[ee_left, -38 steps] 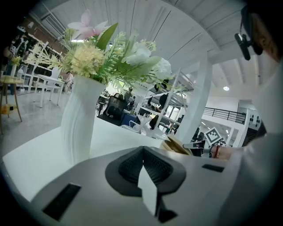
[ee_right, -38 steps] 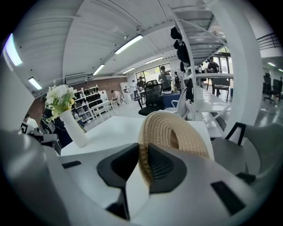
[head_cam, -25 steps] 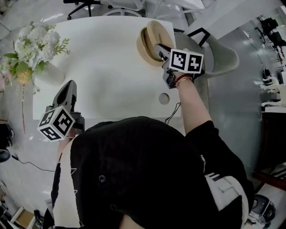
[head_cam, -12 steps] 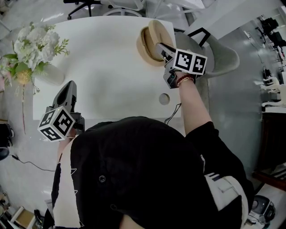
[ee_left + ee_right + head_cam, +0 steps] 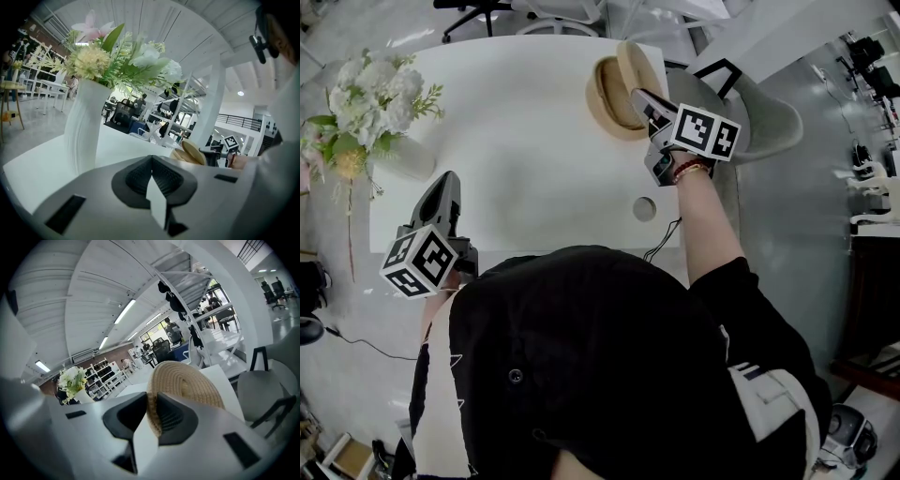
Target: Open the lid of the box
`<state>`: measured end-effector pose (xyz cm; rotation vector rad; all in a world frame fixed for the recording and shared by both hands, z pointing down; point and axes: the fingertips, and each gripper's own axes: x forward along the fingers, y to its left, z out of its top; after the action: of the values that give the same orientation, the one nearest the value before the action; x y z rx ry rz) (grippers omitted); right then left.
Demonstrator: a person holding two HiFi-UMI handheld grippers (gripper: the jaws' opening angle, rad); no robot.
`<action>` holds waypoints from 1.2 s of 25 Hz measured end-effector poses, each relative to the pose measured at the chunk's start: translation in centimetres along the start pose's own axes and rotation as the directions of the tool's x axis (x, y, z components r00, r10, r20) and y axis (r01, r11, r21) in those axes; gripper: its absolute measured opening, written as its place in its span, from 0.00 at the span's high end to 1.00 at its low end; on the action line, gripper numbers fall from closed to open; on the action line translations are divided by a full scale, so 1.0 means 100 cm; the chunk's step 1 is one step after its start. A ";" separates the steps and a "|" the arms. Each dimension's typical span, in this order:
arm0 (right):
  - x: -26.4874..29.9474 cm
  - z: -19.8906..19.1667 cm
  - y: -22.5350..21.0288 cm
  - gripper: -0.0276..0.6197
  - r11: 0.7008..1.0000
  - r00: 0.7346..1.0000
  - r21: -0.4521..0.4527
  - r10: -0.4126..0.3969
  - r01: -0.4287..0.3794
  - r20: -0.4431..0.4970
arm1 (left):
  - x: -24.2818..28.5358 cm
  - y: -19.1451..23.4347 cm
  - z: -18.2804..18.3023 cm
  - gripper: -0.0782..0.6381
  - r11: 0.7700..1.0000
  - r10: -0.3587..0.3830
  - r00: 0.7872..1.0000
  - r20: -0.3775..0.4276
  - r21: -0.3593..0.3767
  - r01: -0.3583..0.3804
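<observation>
The middle of my bench (image 5: 516, 141) lies bare, free to cross from side to side. A vase of flowers (image 5: 373, 101) blocks the left edge. The woven box (image 5: 605, 94) sits far right, its lid (image 5: 630, 67) standing on edge along its right side. A chair (image 5: 769, 117) crowds that corner.
</observation>
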<state>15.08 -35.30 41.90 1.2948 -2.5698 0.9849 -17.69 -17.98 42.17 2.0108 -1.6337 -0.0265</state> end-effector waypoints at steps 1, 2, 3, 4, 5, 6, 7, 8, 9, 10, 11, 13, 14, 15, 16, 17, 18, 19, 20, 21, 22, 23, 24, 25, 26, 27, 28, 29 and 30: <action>0.000 0.001 0.000 0.84 1.000 1.000 0.004 0.002 -0.002 0.004 | 0.000 0.000 -0.001 0.88 1.000 -0.001 1.000 -0.001 -0.001 0.001; -0.001 0.001 -0.001 0.84 1.000 1.000 0.008 0.004 -0.004 0.007 | 0.001 -0.001 -0.001 0.88 1.000 -0.001 1.000 -0.001 -0.001 0.001; -0.002 0.002 -0.001 0.84 1.000 1.000 0.012 0.006 -0.007 0.012 | 0.001 -0.001 -0.002 0.88 1.000 -0.001 1.000 -0.002 -0.001 0.001; -0.003 0.003 -0.002 0.84 1.000 1.000 0.017 0.008 -0.009 0.016 | 0.001 -0.002 -0.001 0.88 1.000 -0.002 1.000 -0.002 -0.001 0.002; -0.003 0.004 -0.002 0.84 1.000 1.000 0.022 0.011 -0.011 0.021 | 0.002 -0.002 -0.001 0.88 1.000 -0.003 1.000 -0.002 0.000 0.003; -0.004 0.006 -0.002 0.84 1.000 1.000 0.027 0.013 -0.014 0.026 | 0.003 -0.003 -0.001 0.88 1.000 -0.004 1.000 -0.002 -0.001 0.004; -0.005 0.007 -0.003 0.84 0.999 0.999 0.033 0.016 -0.017 0.030 | 0.003 -0.004 -0.001 0.88 1.000 -0.005 1.000 -0.002 -0.002 0.005; -0.006 0.007 -0.003 0.84 0.999 0.999 0.038 0.020 -0.021 0.033 | 0.004 -0.005 -0.002 0.88 1.000 -0.006 1.000 -0.003 -0.003 0.006; -0.008 0.007 -0.003 0.84 0.999 0.999 0.044 0.024 -0.025 0.036 | 0.004 -0.006 -0.002 0.88 1.000 -0.007 1.000 -0.004 -0.003 0.007; -0.009 0.008 -0.003 0.84 0.998 0.999 0.048 0.027 -0.029 0.038 | 0.004 -0.007 -0.002 0.88 1.000 -0.008 1.000 -0.005 -0.003 0.008; -0.010 0.008 -0.004 0.84 0.998 0.999 0.052 0.030 -0.032 0.041 | 0.004 -0.007 -0.002 0.88 1.000 -0.009 1.000 -0.005 -0.002 0.009; -0.012 0.010 -0.004 0.84 0.997 0.998 0.063 0.035 -0.038 0.049 | 0.004 -0.009 -0.002 0.88 1.000 -0.010 1.000 -0.004 -0.001 0.010; -0.014 0.011 -0.005 0.84 0.997 0.998 0.069 0.037 -0.041 0.053 | 0.005 -0.009 -0.002 0.88 1.000 -0.010 1.000 -0.004 -0.001 0.010; -0.015 0.011 -0.005 0.84 0.996 0.998 0.074 0.038 -0.042 0.058 | 0.005 -0.010 -0.002 0.88 1.000 -0.011 1.000 -0.004 0.000 0.011; -0.016 0.012 -0.006 0.84 0.996 0.997 0.081 0.038 -0.043 0.062 | 0.005 -0.010 -0.001 0.88 1.000 -0.012 1.000 -0.004 0.000 0.012; -0.017 0.013 -0.007 0.84 0.995 0.997 0.087 0.038 -0.044 0.067 | 0.005 -0.010 -0.001 0.88 1.000 -0.012 1.000 -0.004 0.000 0.012; -0.017 0.013 -0.008 0.84 0.994 0.997 0.094 0.041 -0.047 0.072 | 0.006 -0.010 -0.001 0.88 1.000 -0.013 1.000 -0.004 0.000 0.013; -0.018 0.014 -0.008 0.84 0.994 0.996 0.101 0.045 -0.052 0.076 | 0.006 -0.010 -0.001 0.88 1.000 -0.013 1.000 -0.004 0.000 0.013; -0.019 0.015 -0.008 0.84 0.993 0.996 0.107 0.049 -0.058 0.079 | 0.006 -0.011 -0.001 0.88 1.000 -0.014 1.000 -0.003 -0.001 0.014; -0.020 0.015 -0.009 0.84 0.992 0.995 0.113 0.053 -0.062 0.083 | 0.006 -0.010 -0.001 0.88 1.000 -0.014 1.000 -0.004 -0.001 0.014; -0.021 0.016 -0.009 0.84 0.991 0.995 0.120 0.055 -0.066 0.087 | 0.006 -0.010 -0.001 0.88 1.000 -0.014 1.000 -0.004 -0.001 0.014; -0.022 0.017 -0.010 0.84 0.989 0.994 0.127 0.057 -0.068 0.092 | 0.006 -0.011 -0.002 0.88 1.000 -0.013 1.000 -0.005 -0.001 0.013; -0.023 0.018 -0.011 0.84 0.988 0.994 0.135 0.058 -0.071 0.098 | 0.006 -0.011 -0.002 0.88 1.000 -0.012 1.000 -0.005 -0.002 0.012; -0.023 0.019 -0.012 0.84 0.987 0.993 0.142 0.060 -0.074 0.103 | 0.006 -0.011 -0.002 0.88 1.000 -0.012 1.000 -0.005 -0.002 0.012; -0.024 0.020 -0.012 0.84 0.986 0.992 0.149 0.062 -0.077 0.107 | 0.006 -0.011 -0.002 0.88 1.000 -0.012 1.000 -0.005 -0.002 0.012; -0.025 0.020 -0.013 0.84 0.984 0.992 0.157 0.063 -0.081 0.113 | 0.006 -0.012 -0.003 0.88 1.000 -0.012 1.000 -0.005 -0.002 0.012; -0.026 0.021 -0.014 0.84 0.983 0.991 0.164 0.065 -0.084 0.119 | 0.006 -0.012 -0.003 0.88 1.000 -0.012 1.000 -0.005 -0.002 0.012; -0.026 0.022 -0.015 0.84 0.982 0.990 0.171 0.065 -0.086 0.125 | 0.006 -0.012 -0.003 0.88 1.000 -0.012 1.000 -0.006 -0.002 0.012; -0.027 0.022 -0.016 0.84 0.980 0.989 0.178 0.064 -0.087 0.132 | 0.006 -0.012 -0.003 0.88 1.000 -0.012 1.000 -0.006 -0.002 0.012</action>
<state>18.43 -35.49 40.00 1.3514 -2.6943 1.2182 -16.36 -18.29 42.14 2.0176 -1.6172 -0.0269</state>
